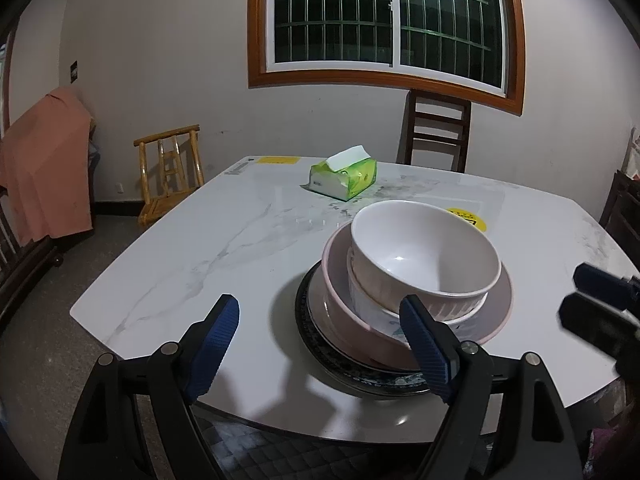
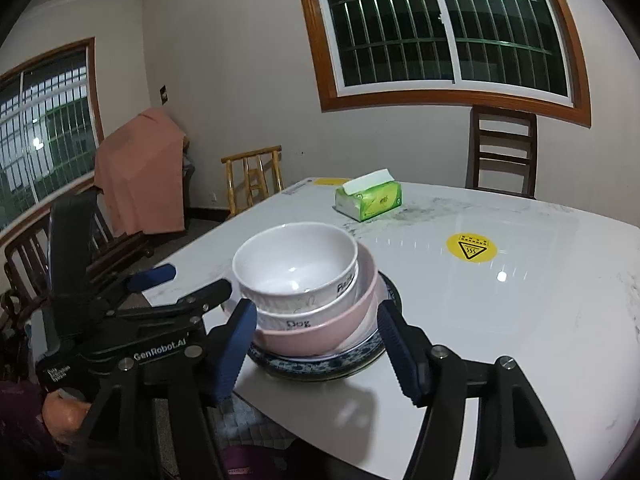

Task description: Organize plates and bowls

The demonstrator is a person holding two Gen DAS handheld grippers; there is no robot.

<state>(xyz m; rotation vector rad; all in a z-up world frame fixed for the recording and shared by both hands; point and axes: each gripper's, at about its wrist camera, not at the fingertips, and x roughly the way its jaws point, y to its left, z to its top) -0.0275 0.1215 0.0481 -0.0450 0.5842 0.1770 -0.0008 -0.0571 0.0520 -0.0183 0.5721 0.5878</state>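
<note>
Left tongs (image 1: 320, 344) spread wide, blue pads (image 1: 218, 344) gripping nothing, poised at the near edge of the counter (image 1: 192, 248) just short of the dish stack, right-hand pad overlapping the stack's near rim in view, contact impossible to judge. Right tongs (image 2: 316, 350) likewise spread wide and bare, flanking the stack's near side from its right, with the left tongs visible beside them to the stack's left. At the stack's base, a dark patterned plate (image 1: 340, 364) flat on the counter; on it a pink bowl (image 1: 360, 328); nested inside that, a white bowl with black lettering (image 2: 300, 320); topmost, a white bowl (image 1: 428, 256), upright and tilted slightly. Beyond the stack, a green tissue pack (image 1: 344, 178) well apart, white sheet sticking up. To the stack's far right, a yellow round warning sticker (image 2: 472, 248) on the marble top. Behind the counter, a dark wooden chair (image 1: 438, 136) under a barred window (image 1: 384, 20); far left of the stack, a bamboo chair (image 1: 170, 172) and a pink cloth (image 1: 48, 164) draped over furniture.
</note>
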